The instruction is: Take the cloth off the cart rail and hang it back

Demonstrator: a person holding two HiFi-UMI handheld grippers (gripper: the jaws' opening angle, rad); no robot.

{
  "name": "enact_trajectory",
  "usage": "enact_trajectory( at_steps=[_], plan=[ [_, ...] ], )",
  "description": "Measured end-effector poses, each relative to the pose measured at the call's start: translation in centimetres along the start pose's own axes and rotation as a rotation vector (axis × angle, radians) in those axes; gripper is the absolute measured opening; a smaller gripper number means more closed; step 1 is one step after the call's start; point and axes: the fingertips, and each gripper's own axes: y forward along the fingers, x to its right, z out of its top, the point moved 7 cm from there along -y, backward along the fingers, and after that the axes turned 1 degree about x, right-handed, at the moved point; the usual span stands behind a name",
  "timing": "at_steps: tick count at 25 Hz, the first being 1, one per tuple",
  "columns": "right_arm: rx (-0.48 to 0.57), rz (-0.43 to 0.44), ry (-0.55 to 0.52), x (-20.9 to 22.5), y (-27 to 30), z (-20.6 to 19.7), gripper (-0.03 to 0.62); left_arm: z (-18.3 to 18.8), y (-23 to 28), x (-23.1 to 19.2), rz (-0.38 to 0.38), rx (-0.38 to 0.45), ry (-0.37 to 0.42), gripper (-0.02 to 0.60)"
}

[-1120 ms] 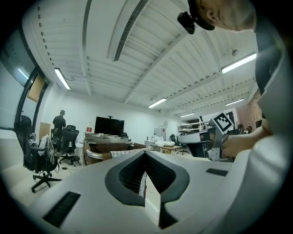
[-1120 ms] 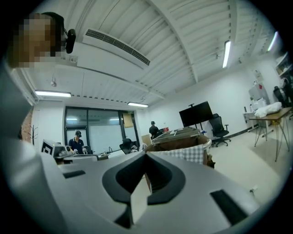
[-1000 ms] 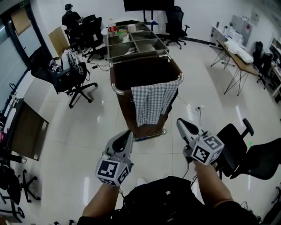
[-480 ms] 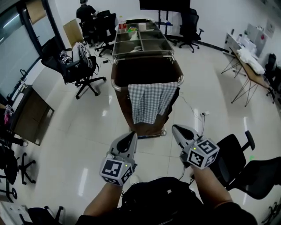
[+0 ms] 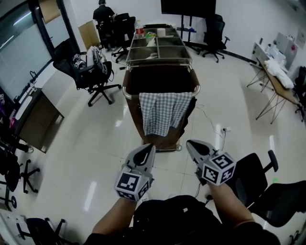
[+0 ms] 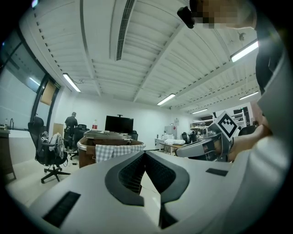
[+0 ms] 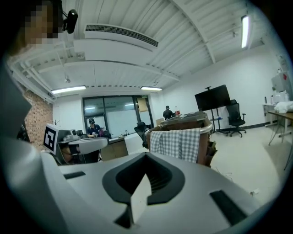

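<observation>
A grey-and-white checked cloth (image 5: 163, 112) hangs over the near chrome rail (image 5: 129, 98) of a brown service cart (image 5: 160, 79) ahead of me. The same cloth (image 6: 116, 151) shows small in the left gripper view and larger (image 7: 176, 143) in the right gripper view. My left gripper (image 5: 148, 150) and right gripper (image 5: 190, 144) are held side by side over the floor, short of the cart and not touching it. Both have their jaws closed together with nothing between them.
Black office chairs stand at the left (image 5: 88, 72) and at the lower right (image 5: 253, 177). A brown cabinet (image 5: 38, 119) sits at the left, a folding table (image 5: 277, 81) at the right. A person (image 5: 103, 12) sits at the far back. A cable and socket (image 5: 224, 129) lie on the floor.
The view has closed in on the cart, which now sits more centred and nearer. Both grippers have stayed shut and low in front of me.
</observation>
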Motion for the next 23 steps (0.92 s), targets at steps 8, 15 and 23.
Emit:
enact_trajectory(
  at_steps=[8, 15, 23],
  plan=[
    [0.037, 0.034, 0.006, 0.2, -1.6, 0.5, 0.012, -0.3, 0.6, 1.8, 0.009, -0.006, 0.005, 0.0],
    [0.043, 0.032, 0.019, 1.3, -2.2, -0.2, 0.012, -1.1, 0.9, 3.0, 0.009, -0.022, 0.002, -0.001],
    [0.047, 0.032, 0.015, 1.7, -2.8, -0.5, 0.012, -1.3, 1.1, 3.9, -0.001, -0.042, 0.002, 0.0]
  ],
)
